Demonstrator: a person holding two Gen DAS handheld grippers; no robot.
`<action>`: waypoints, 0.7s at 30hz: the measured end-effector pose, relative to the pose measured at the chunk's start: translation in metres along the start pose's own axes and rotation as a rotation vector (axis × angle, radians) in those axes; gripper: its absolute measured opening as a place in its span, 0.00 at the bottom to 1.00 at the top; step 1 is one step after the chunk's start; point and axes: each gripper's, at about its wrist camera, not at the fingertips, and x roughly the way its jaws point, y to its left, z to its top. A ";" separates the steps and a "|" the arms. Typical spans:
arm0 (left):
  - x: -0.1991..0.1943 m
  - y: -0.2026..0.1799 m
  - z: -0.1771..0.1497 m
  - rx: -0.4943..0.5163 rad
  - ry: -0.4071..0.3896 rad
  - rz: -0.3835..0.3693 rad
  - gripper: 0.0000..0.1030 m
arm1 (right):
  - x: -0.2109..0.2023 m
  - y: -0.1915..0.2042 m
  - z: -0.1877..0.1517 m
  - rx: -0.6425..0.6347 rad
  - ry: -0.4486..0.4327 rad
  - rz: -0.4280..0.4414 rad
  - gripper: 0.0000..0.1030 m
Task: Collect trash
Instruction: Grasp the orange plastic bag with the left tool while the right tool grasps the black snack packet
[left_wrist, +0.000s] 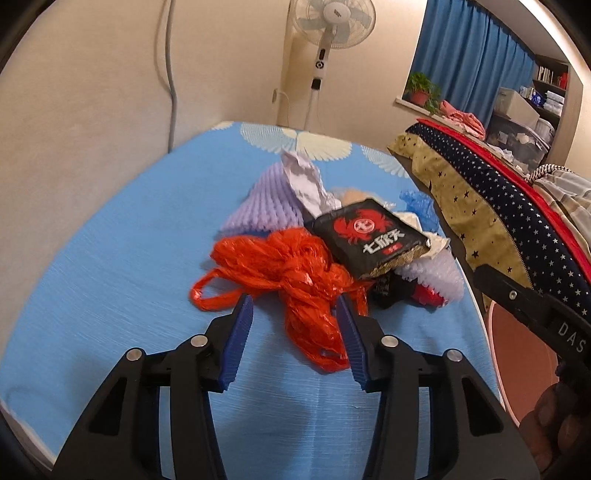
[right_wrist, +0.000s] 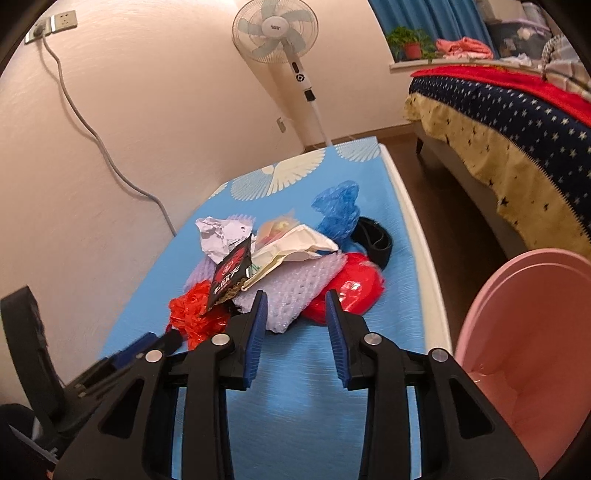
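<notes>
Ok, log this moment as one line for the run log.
left gripper: open, straddling orange plastic bag | right gripper: open, at white foam net | pink bin: nothing seen inside | trash pile on blue tabletop: uncollected

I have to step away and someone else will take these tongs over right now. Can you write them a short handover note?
Left tongs: open, the tail of the orange plastic bag between the pads, not yet clamped.
Right tongs: open, empty, pointed at the white foam net and the red bag.
Trash lies in one heap on the blue table: black snack packet, crumpled paper, blue bag, beige wrapper.
Pink bin stands on the floor off the table's right edge; what shows of its inside is bare.
Done: nothing collected yet.
Left: grip each piece, drop it in the bin.
</notes>
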 end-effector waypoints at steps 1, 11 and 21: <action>0.002 -0.002 0.000 0.001 0.007 -0.005 0.45 | 0.003 0.000 0.000 0.004 0.005 0.007 0.35; 0.022 -0.007 -0.008 0.014 0.065 -0.015 0.41 | 0.021 -0.002 -0.002 0.027 0.049 0.033 0.30; 0.016 -0.006 -0.004 0.002 0.061 -0.005 0.23 | 0.017 0.010 -0.002 -0.035 0.050 0.048 0.00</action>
